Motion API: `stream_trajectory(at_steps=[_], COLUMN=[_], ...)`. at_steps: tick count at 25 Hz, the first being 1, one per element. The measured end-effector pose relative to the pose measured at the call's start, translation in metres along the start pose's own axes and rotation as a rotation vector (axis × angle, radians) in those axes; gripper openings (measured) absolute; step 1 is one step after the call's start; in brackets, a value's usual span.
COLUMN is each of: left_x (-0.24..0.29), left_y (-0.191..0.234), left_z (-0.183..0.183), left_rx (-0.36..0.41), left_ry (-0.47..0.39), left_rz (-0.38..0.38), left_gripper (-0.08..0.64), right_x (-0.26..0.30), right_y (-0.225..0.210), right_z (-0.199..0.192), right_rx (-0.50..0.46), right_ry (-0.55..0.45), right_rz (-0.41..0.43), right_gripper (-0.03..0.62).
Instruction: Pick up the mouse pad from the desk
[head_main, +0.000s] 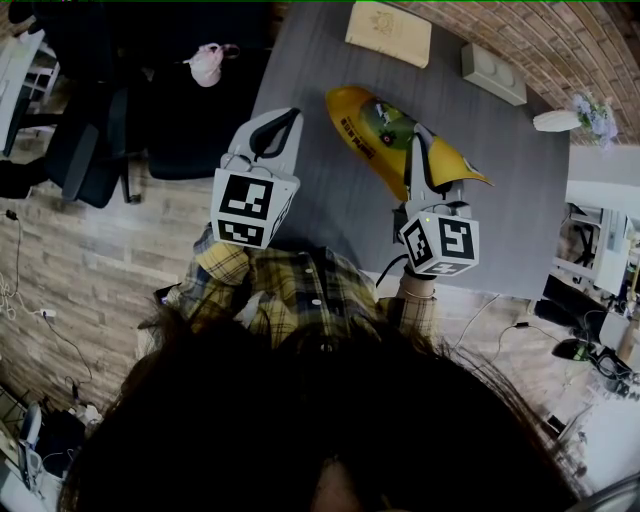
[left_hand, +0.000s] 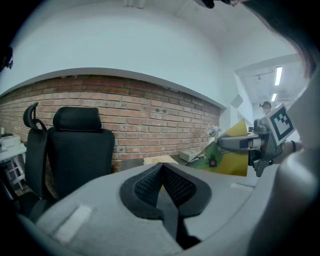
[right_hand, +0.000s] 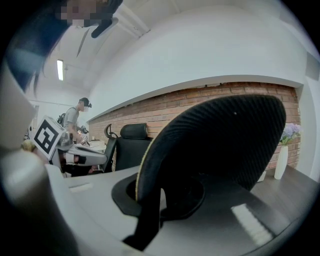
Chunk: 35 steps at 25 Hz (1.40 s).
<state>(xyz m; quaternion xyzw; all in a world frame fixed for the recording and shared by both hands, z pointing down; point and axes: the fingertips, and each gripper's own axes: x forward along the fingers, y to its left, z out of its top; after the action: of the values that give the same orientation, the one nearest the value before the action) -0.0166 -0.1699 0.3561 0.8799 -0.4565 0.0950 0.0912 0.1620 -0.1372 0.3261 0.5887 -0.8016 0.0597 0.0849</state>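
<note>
The right claw (head_main: 419, 152) is squeezed tight on the flat yellow mouse pad with a green picture (head_main: 392, 137). The claw pinches the pad at its near edge. In the right gripper view the pad's black bumpy back (right_hand: 220, 145) stands up between the two jaws and fills most of the picture. The pad is tipped up on a slant over the grey desk (head_main: 330, 200), with its yellow face turned to the left. I cannot tell if its far end touches the desk.

The left claw (head_main: 287, 114) is clenched with nothing in it; its two dark pads (left_hand: 150, 185) press together. It hangs over the left edge of the desk, near the pad but not touching it.

Farther back on the desk lie a flat tan cardboard box (head_main: 388, 32) and a long white plug box (head_main: 493, 72), well apart from the pad. A white vase with pale flowers (head_main: 572, 117) stands at the desk's right side. A black office chair (left_hand: 80, 150) stands by a red brick wall (left_hand: 150, 110), left of the desk. Nothing stands between the claws and the pad.
</note>
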Motion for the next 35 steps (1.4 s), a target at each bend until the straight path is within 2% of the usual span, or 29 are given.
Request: stream_trajectory(at_steps=[35], left_x=[-0.0015], left_y=[0.0019], left_z=[-0.0036], left_rx=[0.004], left_ry=[0.010], left_rz=[0.000], left_gripper=[0.000], right_x=[-0.0003], right_y=[-0.0007], right_z=[-0.0049], right_rx=[0.021], right_ry=[0.021], right_rz=[0.001], right_gripper=[0.012])
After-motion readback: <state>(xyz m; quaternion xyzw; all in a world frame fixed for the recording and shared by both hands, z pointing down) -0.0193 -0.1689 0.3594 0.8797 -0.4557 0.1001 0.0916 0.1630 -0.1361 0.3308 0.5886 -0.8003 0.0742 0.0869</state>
